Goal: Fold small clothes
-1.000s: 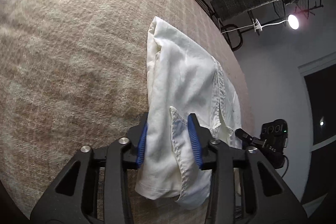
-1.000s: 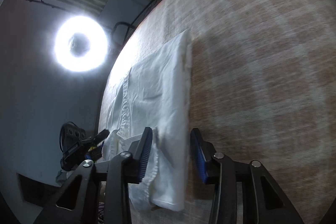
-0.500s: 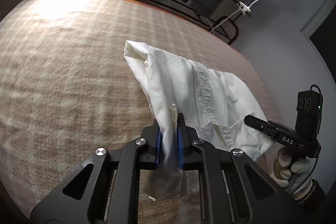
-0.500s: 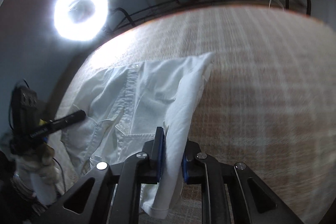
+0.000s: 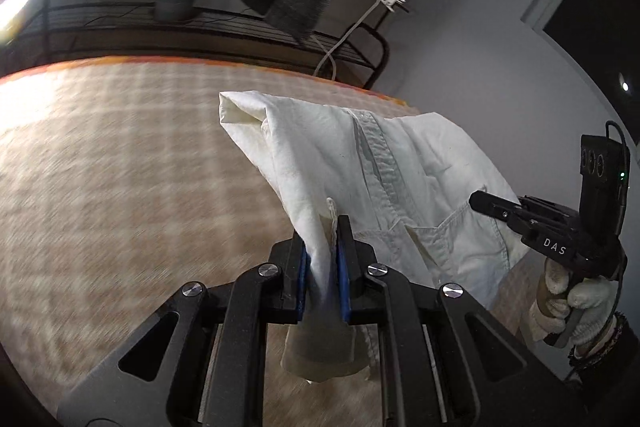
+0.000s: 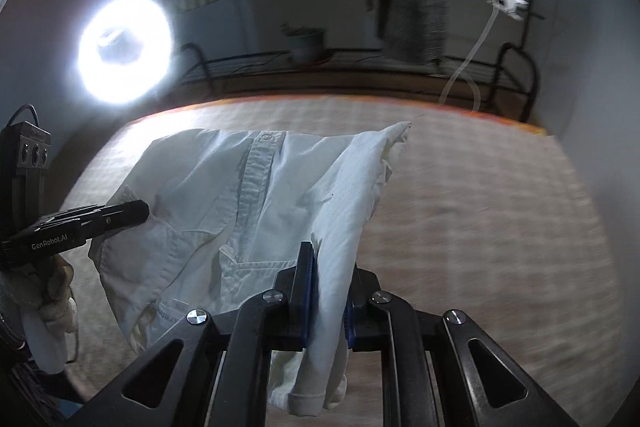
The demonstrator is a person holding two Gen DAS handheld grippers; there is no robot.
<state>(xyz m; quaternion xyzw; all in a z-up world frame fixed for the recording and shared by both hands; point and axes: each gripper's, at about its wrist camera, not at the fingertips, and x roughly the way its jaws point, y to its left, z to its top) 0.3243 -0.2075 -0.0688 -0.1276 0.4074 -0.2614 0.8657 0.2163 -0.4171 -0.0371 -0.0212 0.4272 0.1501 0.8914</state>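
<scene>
Nearest the lenses, left claw (image 5: pixel 323 269) and right claw (image 6: pixel 327 301) each pinch a near corner of the white shirt (image 5: pixel 400 183), jaws having just closed on cloth, its near end raised while the far end w/ button placket lies on the checked bed cover (image 5: pixel 120 167). Step in hand looks like the first fold; next move likely calls for carrying both corners toward the far hem, evenly. Bare cover left & right gives room; far edge meets a dark metal rail (image 6: pixel 360 63).
</scene>
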